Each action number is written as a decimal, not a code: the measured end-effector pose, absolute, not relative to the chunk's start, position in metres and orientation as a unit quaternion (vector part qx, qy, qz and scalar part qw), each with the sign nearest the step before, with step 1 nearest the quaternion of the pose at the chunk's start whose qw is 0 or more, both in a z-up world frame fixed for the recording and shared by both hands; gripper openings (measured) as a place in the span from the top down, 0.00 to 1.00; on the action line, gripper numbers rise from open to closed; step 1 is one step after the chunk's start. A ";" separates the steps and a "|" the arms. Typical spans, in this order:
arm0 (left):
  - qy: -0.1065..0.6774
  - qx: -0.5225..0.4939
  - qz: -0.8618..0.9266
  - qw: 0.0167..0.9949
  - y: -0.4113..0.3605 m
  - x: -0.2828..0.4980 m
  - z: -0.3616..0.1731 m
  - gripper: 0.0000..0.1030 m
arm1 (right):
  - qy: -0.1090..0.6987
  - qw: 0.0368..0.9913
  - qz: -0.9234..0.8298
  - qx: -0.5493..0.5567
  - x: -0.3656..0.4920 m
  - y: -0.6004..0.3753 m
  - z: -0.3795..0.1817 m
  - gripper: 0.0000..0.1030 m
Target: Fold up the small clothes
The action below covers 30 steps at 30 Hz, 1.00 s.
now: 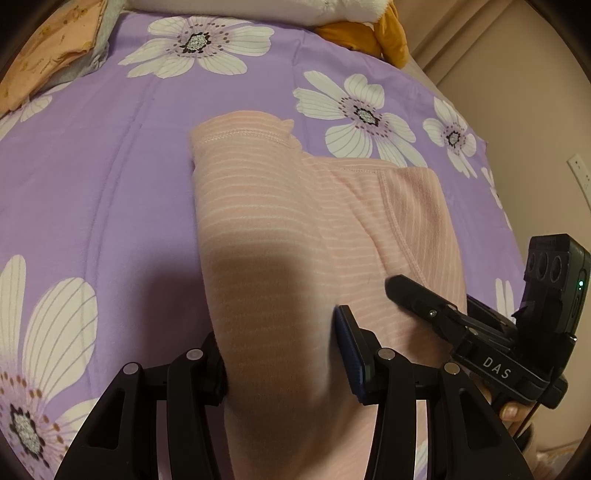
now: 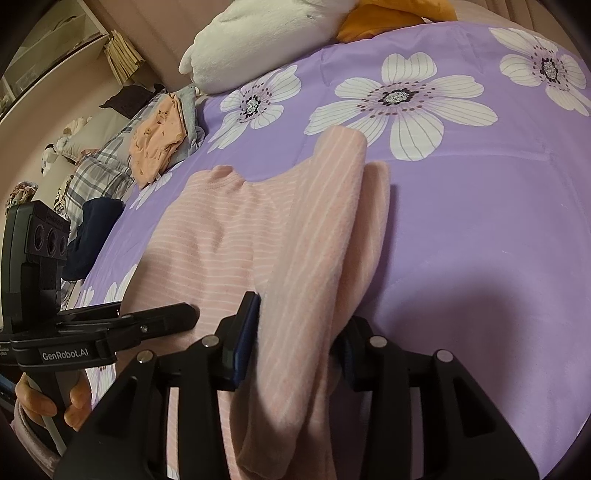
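A pink garment with thin white stripes (image 1: 280,229) lies on the purple flowered bedspread (image 1: 110,155), both side parts folded in over its middle. My left gripper (image 1: 280,354) is open, its jaws wide apart around the near end of the left fold. My right gripper (image 2: 295,343) is open too, its jaws either side of the near end of the right fold (image 2: 325,236). In the left wrist view the right gripper (image 1: 424,299) reaches over the garment from the right. In the right wrist view the left gripper (image 2: 166,314) comes in from the left.
Folded orange and grey clothes (image 2: 159,144) lie at the far left of the bed, also in the left wrist view (image 1: 48,55). A white and orange plush toy (image 2: 266,33) lies at the head. A dark blue garment (image 2: 92,232) and plaid bedding (image 2: 96,162) lie left.
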<state>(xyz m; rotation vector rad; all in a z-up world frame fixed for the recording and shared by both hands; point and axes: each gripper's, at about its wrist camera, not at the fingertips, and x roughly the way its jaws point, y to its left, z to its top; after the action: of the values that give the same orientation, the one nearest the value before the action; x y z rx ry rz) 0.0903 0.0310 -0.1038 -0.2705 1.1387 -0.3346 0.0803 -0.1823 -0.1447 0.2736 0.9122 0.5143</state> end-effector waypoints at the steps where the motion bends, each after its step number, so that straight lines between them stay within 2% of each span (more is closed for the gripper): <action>1: 0.535 -0.127 -0.157 0.820 0.031 0.090 -0.104 0.54 | 0.434 0.857 0.244 0.131 0.080 -0.183 -0.145 0.61; 30: 0.530 -0.107 -0.125 0.832 0.044 0.069 -0.096 0.54 | 0.435 0.864 0.214 0.138 0.069 -0.200 -0.140 0.60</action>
<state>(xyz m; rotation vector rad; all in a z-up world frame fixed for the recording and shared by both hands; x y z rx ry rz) 0.0686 0.0435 -0.0956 -0.2278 1.1244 -0.2658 0.0690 -0.2001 -0.1401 0.2892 0.9109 0.4484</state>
